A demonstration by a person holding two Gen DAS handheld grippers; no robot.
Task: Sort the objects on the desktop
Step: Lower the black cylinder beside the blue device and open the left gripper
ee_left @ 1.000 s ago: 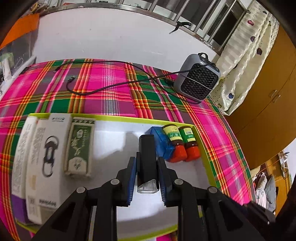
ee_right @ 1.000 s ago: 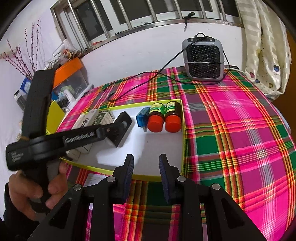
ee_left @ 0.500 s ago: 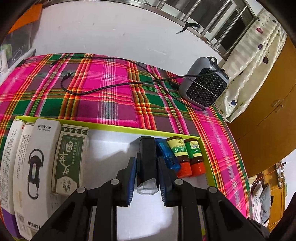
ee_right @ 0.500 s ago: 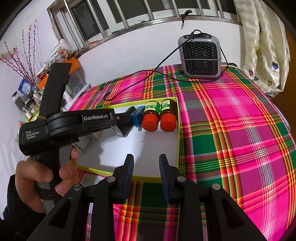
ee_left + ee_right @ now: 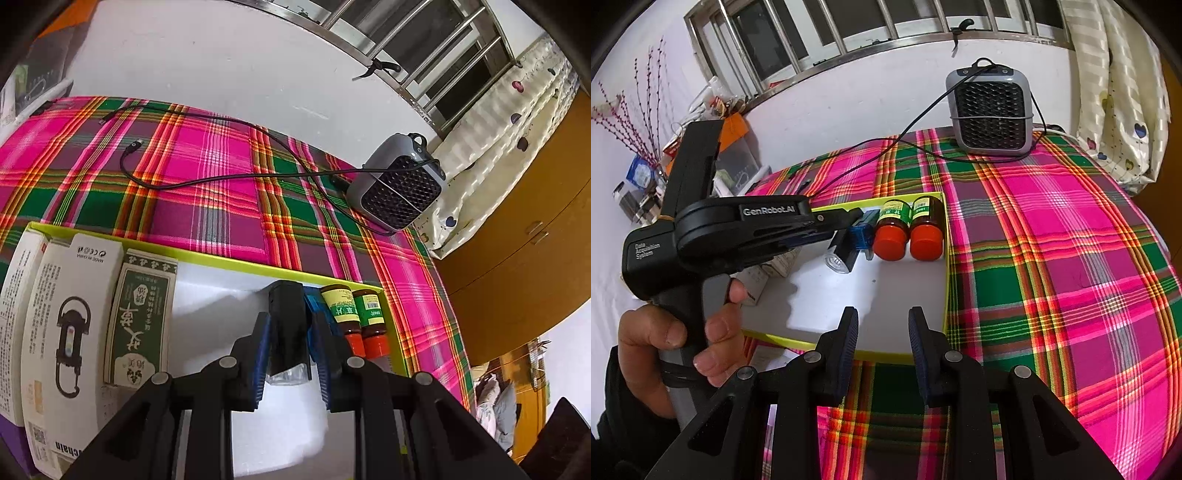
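The black rectangular gadget with a clear plastic end [image 5: 288, 332] is pinched between the blue pads of the left gripper [image 5: 289, 345], sitting low over the shallow white tray with the lime-green rim [image 5: 229, 260], up near the tray's far edge. It's right beside the small translucent blue box [image 5: 860, 236], and next to that lie two brown glass bottles with red caps and green labels [image 5: 908, 230], tucked into the tray's far right corner.

Looks to me like the step is parking the black gadget in that row, so the trick is probably to lower it until it rests flat on the tray floor before letting go, keeping it parallel to the blue box and not shoving the box into the bottles. Those bottles are round and on their sides, so a nudge could roll them. From the right wrist view the gadget looks tilted, clear end down, so I'd level it first.

Along the tray's left side there's a row of flat cardboard boxes: a white carabiner box [image 5: 70, 332] and a green-labelled carton [image 5: 142, 325] among them. Plenty of bare tray floor between.

The right gripper [image 5: 882, 345] is spread apart and holding nothing, hovering over the tray's near edge. Everything sits on a table with a pink and green plaid cloth [image 5: 1052, 258]; a grey fan heater [image 5: 991, 110] and its black cable [image 5: 207, 177] are by the table's far edge.
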